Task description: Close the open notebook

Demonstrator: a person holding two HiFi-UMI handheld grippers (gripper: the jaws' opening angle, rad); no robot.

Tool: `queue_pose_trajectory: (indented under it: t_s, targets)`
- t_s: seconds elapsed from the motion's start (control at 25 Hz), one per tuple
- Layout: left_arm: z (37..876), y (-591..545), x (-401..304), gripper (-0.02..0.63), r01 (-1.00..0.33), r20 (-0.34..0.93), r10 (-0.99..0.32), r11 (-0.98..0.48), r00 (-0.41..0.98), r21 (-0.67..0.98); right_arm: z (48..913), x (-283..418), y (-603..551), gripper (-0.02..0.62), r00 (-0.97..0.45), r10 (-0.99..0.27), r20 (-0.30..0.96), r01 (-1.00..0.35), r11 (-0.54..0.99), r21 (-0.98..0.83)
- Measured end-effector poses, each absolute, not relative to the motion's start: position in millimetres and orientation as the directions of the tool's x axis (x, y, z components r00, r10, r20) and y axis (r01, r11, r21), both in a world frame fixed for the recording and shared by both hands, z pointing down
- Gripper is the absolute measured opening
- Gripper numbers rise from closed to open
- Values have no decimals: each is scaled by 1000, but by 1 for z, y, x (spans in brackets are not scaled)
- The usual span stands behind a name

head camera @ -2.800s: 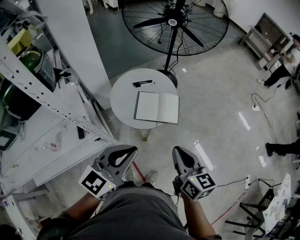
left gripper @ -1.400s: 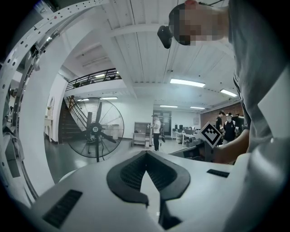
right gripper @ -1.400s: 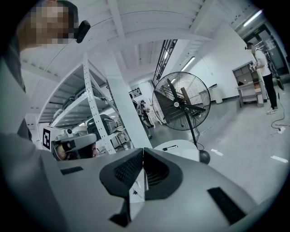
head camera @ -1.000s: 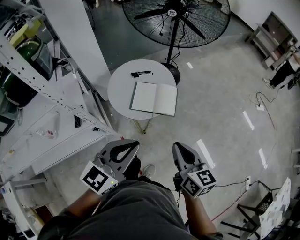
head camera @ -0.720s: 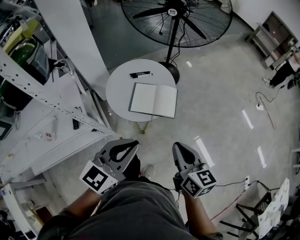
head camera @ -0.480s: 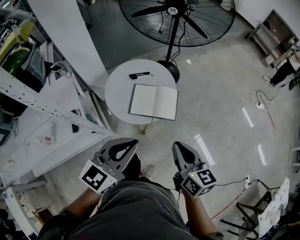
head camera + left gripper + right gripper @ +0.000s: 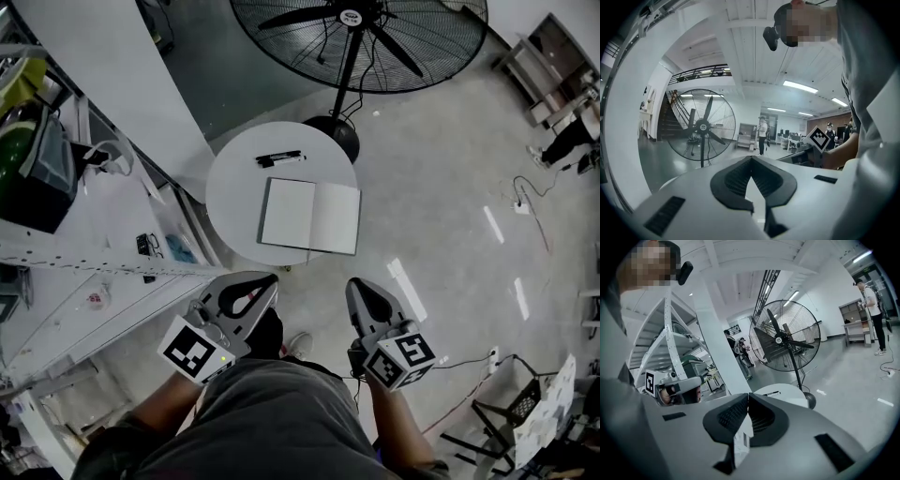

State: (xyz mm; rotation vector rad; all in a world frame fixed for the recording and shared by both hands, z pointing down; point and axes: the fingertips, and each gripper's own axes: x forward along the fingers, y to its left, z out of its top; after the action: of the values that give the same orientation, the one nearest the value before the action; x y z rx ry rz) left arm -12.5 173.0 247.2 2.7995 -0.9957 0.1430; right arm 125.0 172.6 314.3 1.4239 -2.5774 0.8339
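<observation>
The open notebook (image 7: 310,217) lies flat with white pages up on a small round white table (image 7: 234,192). A black pen (image 7: 279,159) lies on the table just beyond it. Both grippers are held low near my body, well short of the table. My left gripper (image 7: 270,278) is shut with nothing in it, and so is my right gripper (image 7: 354,284). In the left gripper view, the left gripper (image 7: 751,158) points towards the fan (image 7: 701,126). In the right gripper view, the right gripper (image 7: 748,394) has the table (image 7: 790,391) and pen (image 7: 771,393) just past its tips.
A large floor fan (image 7: 356,37) stands behind the table. A white metal shelf rack (image 7: 84,244) with boxes and small items runs along the left, beside a white column (image 7: 122,75). Cables (image 7: 530,202) lie on the grey floor at the right, where a person (image 7: 567,141) stands far off.
The table and notebook have drawn nearer and lower in the head view, and the shelf rack has slid past on the left. Both grippers stay shut in the same pose.
</observation>
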Motion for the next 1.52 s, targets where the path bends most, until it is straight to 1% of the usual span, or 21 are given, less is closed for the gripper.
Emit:
queue_pose_trajectory:
  t_s: [0.12,0.28,0.36,0.48,0.6,0.68,1.12,1.24,1.4,1.52]
  targets:
    - [250,151,-20,15,-628,150,-611,-767,778,131,316,118,151,21,-557,-763,328,-809,411,-419]
    - [259,128,-32,15,-622,206,-588,-762,782,181,318,108,126,21,-548,-764,340,-815,397,-422]
    - [260,115,-37,15,-616,205,-583,-765,786,186,318,103,114,21,-541,-767,345,-820,389,-420]
    - [257,94,-46,15,-605,166,-583,-779,795,166,320,96,97,21,-528,-771,355,-827,373,-420]
    - [268,83,-55,15,-601,223,-560,-769,798,218,323,92,82,21,-514,-774,370,-837,357,-415]
    - [272,76,-60,15,-594,235,-548,-770,803,234,325,90,73,21,-501,-778,379,-845,344,-410]
    - [287,45,-77,15,-570,241,-519,-779,820,261,333,83,45,21,-449,-801,395,-870,290,-400]
    - [284,34,-76,15,-562,182,-533,-796,827,224,337,85,39,21,-441,-803,401,-874,282,-397]
    - [298,34,-73,15,-564,255,-507,-783,823,261,343,92,32,21,-433,-805,406,-877,272,-396]
    - [304,31,-67,15,-566,270,-504,-783,820,259,353,99,28,21,-435,-798,416,-875,266,-405]
